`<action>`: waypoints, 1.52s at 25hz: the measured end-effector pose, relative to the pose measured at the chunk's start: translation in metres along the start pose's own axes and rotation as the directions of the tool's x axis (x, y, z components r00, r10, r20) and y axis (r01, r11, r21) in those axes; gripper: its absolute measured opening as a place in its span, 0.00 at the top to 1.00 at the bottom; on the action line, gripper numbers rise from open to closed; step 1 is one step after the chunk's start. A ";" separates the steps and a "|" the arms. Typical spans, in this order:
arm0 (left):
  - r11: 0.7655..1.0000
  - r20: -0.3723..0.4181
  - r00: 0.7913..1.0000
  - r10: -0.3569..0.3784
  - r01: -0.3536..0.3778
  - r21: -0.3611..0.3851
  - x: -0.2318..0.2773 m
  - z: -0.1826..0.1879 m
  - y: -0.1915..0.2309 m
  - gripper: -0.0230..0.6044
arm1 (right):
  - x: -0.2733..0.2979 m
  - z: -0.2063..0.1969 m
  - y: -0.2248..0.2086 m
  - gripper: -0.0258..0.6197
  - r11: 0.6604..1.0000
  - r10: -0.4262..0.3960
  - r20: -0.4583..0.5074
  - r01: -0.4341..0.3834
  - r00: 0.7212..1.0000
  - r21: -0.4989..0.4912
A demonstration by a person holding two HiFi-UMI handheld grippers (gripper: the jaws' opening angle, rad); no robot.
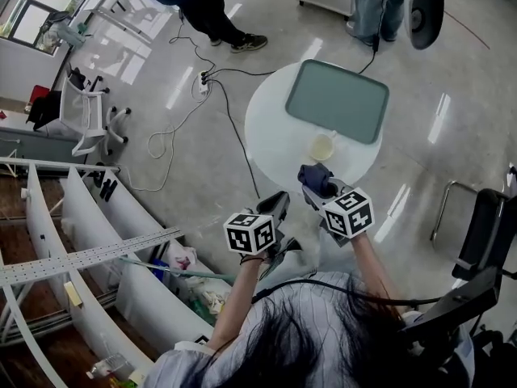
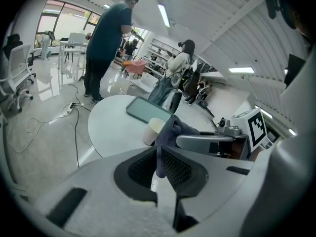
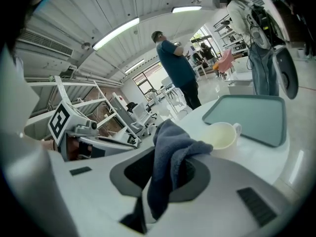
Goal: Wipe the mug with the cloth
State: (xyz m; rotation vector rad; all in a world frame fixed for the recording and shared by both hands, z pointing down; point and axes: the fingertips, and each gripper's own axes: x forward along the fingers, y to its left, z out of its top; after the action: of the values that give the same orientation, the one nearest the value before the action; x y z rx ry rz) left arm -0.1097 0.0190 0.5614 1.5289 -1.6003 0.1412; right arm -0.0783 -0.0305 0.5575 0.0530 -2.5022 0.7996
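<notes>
A cream mug (image 1: 322, 147) stands on the round white table (image 1: 271, 128), just in front of a teal tray (image 1: 337, 100). It also shows in the right gripper view as the mug (image 3: 222, 135), and in the left gripper view the mug (image 2: 153, 130) is half hidden. My right gripper (image 1: 313, 187) is shut on a dark blue cloth (image 1: 315, 175), which is bunched and draped over its jaws, the cloth (image 3: 170, 157). My left gripper (image 1: 284, 198) sits close beside it. A tail of the cloth (image 2: 161, 162) hangs between its nearly closed pads.
Cables and a power strip (image 1: 202, 79) lie on the floor left of the table. A person's legs (image 1: 212, 10) stand behind, another person (image 1: 373, 6) at the back right. White shelving (image 1: 97, 217) stands at the left, a black chair (image 1: 477, 241) at the right.
</notes>
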 end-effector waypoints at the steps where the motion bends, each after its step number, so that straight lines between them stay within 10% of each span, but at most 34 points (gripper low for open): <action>1: 1.000 -0.002 1.000 0.000 0.000 0.024 -0.008 -0.003 0.003 0.90 | 0.001 -0.001 0.006 0.84 1.000 -0.008 0.004 0.008 1.000 -0.003; 38: 0.915 0.051 0.979 -0.197 0.165 0.369 -0.157 -0.120 -0.029 0.90 | -0.071 -0.109 0.174 0.84 0.986 -0.163 0.168 0.164 0.972 0.008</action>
State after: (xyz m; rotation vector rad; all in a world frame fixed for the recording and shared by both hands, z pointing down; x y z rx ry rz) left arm -0.0491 0.2046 0.5177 1.9862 -1.5493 0.2834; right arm 0.0011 0.1649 0.5068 0.3336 -2.6155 0.7468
